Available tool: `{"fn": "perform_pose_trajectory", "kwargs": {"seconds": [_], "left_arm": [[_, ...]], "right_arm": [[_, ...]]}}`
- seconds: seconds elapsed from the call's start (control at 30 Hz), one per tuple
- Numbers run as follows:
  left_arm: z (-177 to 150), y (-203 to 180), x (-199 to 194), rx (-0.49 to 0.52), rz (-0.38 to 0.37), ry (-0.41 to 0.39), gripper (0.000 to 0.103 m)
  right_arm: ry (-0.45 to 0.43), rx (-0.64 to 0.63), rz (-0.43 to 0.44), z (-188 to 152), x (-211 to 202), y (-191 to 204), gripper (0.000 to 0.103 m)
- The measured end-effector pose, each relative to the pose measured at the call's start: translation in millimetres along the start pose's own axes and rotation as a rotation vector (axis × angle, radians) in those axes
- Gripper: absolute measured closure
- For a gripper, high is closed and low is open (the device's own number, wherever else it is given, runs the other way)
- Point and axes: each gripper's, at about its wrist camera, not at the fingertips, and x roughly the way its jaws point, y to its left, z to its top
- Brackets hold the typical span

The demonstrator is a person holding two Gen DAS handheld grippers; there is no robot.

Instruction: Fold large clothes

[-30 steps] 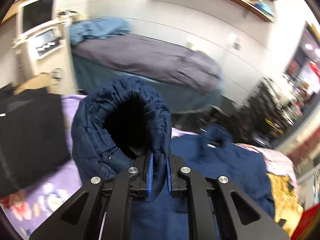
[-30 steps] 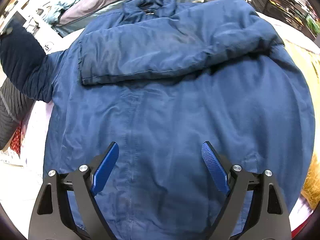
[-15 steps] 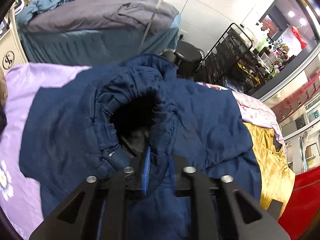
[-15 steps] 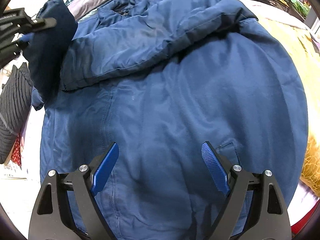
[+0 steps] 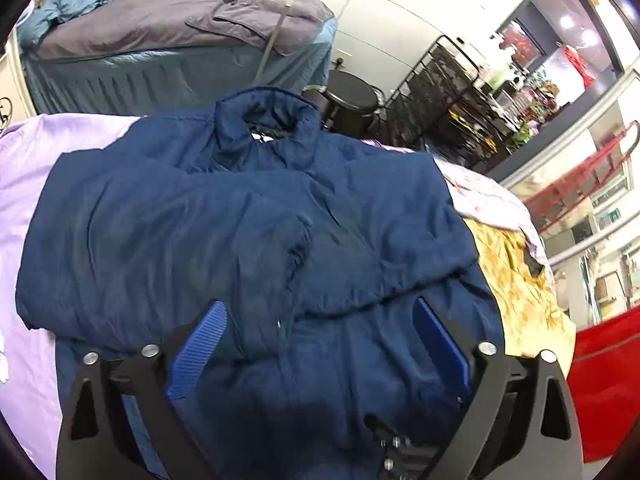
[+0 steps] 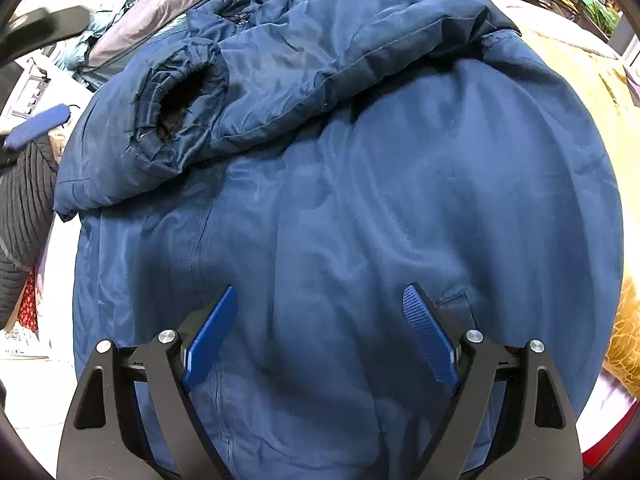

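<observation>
A large navy blue jacket lies front-up on the bed, collar at the far end. It fills the right wrist view. Both sleeves are folded across the chest. The left sleeve's elastic cuff lies open on top; it shows in the left wrist view too. My left gripper is open and empty just above the jacket's middle. My right gripper is open and empty above the lower front, near the zip. The left gripper's blue pad shows at the right view's left edge.
A lilac floral sheet covers the bed. A gold cloth lies to the right of the jacket. A black ribbed garment lies to its left. Behind are another bed, a black stool and a wire rack.
My left gripper carried the sleeve cuff across the chest, opened and let it go; the cuff now lies on the jacket. My right gripper stayed open and shifted slightly.
</observation>
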Motion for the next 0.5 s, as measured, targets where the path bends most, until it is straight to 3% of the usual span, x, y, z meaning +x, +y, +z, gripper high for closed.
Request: {"fn": "perform_pose_trajectory", "kwargs": {"seconds": [0.2,0.5], "left_arm": [[-23,1,-4,0.096,0.088,0.007,0.007],[-57,68,-7,0.008,0.315,0.031,0.007]], "right_arm": [[-0.011,0.004,-0.007,10,-3,0,0.019],[-0.036,-0.036,0.022,36,-7,23,0.019]]}}
